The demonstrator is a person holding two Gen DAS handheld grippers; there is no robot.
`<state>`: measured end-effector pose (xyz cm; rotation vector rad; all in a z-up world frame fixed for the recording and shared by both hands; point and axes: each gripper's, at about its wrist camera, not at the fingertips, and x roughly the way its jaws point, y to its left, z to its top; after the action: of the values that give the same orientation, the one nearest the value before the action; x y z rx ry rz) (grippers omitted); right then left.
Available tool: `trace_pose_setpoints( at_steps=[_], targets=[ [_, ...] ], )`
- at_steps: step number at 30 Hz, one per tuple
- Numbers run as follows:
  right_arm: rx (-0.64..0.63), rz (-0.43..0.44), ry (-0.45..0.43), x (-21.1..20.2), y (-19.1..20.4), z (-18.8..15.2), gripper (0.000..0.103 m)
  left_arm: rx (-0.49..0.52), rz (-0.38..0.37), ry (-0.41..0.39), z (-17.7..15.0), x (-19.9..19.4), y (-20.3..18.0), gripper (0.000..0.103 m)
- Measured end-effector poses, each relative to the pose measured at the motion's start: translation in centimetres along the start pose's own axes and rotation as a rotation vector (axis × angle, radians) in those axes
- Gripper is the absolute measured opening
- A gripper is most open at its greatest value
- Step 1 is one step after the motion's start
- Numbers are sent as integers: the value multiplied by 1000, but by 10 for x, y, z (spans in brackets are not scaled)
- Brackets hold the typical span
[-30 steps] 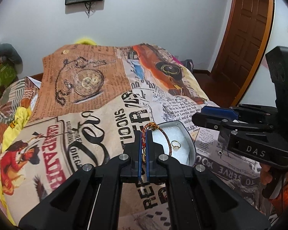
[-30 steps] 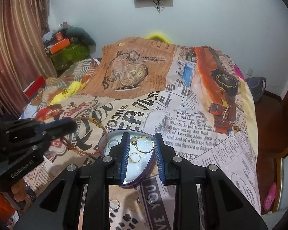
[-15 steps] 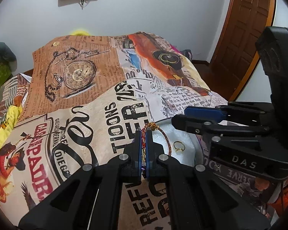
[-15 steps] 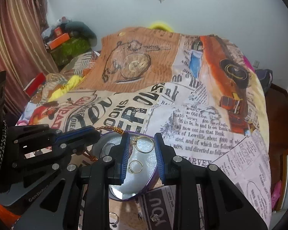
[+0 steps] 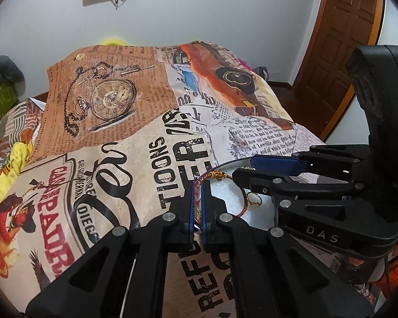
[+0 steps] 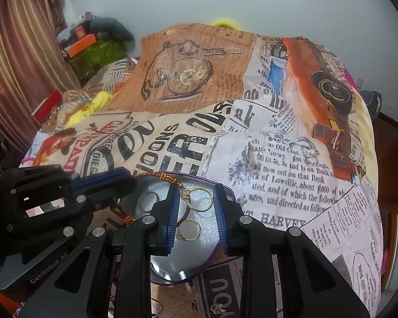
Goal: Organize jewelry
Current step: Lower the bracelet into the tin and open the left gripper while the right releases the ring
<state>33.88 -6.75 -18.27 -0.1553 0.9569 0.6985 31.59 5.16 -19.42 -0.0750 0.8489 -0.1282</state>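
My left gripper point(image 5: 198, 201) is shut on a red and gold braided bracelet point(image 5: 215, 177) and holds it over the edge of a round metal tin point(image 5: 236, 201) on the bed. In the right wrist view the bracelet point(image 6: 169, 178) arcs over the tin's point(image 6: 167, 265) far rim, with the left gripper point(image 6: 124, 180) at the left. Gold rings point(image 6: 201, 200) lie inside the tin, one point(image 6: 189, 229) nearer me. My right gripper point(image 6: 195, 220) is open and empty, its jaws hanging over the tin. It also shows in the left wrist view point(image 5: 254, 169).
The bed is covered by a newspaper-print blanket point(image 6: 278, 159). Loose small jewelry point(image 6: 217, 308) and a ring point(image 6: 156, 306) lie on the blanket just in front of the tin. Clutter and boxes point(image 6: 92, 47) sit at the back left; a wooden door point(image 5: 339, 47) stands right.
Both grippers have moved closer together over the tin. The left gripper has carried the bracelet from beside the tin to over its rim. The right gripper stays open.
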Motion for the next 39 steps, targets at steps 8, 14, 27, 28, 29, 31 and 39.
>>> trace_pose_setpoints(
  at_steps=[8, 14, 27, 28, 29, 31, 39],
  targets=[
    [-13, -11, 16, -7, 5, 1, 25, 2, 17, 0, 0, -10, -2, 5],
    [-26, -44, -24, -29, 9, -1, 40, 5, 31, -4, -2, -26, -5, 9],
    [-16, -105, -99, -88, 9, -20, 41, -3, 51, -7, -11, -65, -16, 33],
    [-12, -105, -101, -91, 7, -23, 41, -3, 51, -3, -12, -66, -17, 33],
    [-7, -105, -102, -95, 5, -26, 41, -4, 51, 2, -14, -66, -18, 33],
    [2, -109, -103, -100, 2, -32, 41, -1, 48, 15, -19, -67, -21, 33],
    [44, -132, -78, -106, -14, -57, 42, 20, 53, 86, -44, -57, -31, 33]
  ],
)
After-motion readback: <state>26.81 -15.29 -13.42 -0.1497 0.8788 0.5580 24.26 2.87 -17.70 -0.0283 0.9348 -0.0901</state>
